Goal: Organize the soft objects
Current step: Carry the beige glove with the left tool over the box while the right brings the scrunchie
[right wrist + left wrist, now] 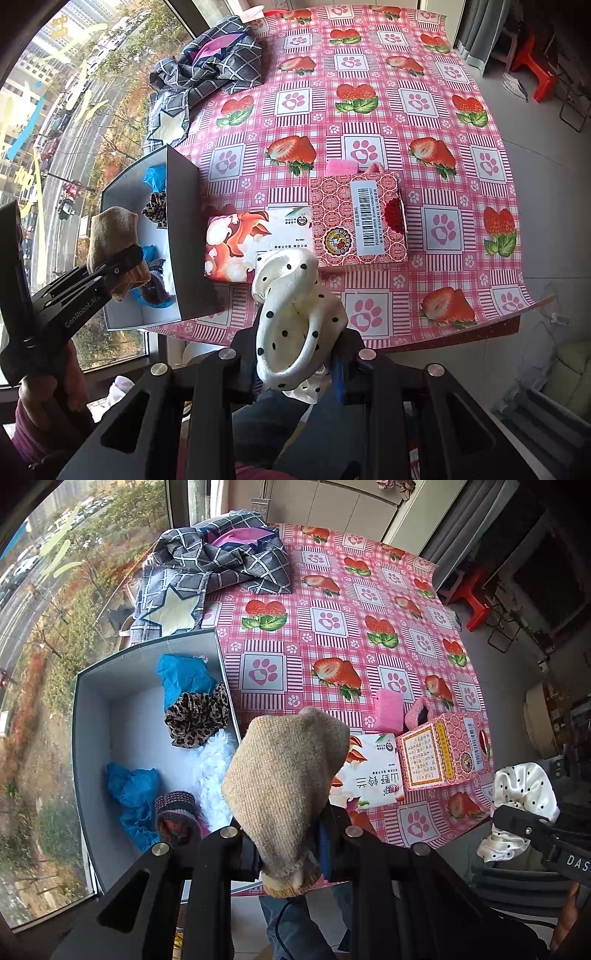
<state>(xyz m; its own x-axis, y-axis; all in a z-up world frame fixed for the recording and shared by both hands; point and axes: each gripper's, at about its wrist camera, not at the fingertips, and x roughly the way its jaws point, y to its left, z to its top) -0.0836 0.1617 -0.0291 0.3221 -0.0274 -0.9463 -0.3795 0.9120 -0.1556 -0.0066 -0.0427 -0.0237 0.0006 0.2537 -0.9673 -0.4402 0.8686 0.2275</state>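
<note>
Presently, left gripper [291, 853]: clamped on a beige knitted sock [284, 782], held over the near corner of the grey open cardboard box [92, 709]; long axis runs away from the camera, toe forward.
Right gripper [295, 373]: closed on a cream satin polka-dot scrunchie [295, 325] above the table's near edge.
Left view only: leopard-print scrunchie [195, 716] and white fluffy piece [216, 771] are seen inside the box.
Right view only: the barcode on the pink patterned carton [358, 218] is seen.

Coarse matt knit sock [284, 775], glossy satin dotted scrunchie [295, 321], matt cardboard box [110, 716], shiny plastic tablecloth [369, 122].
</note>
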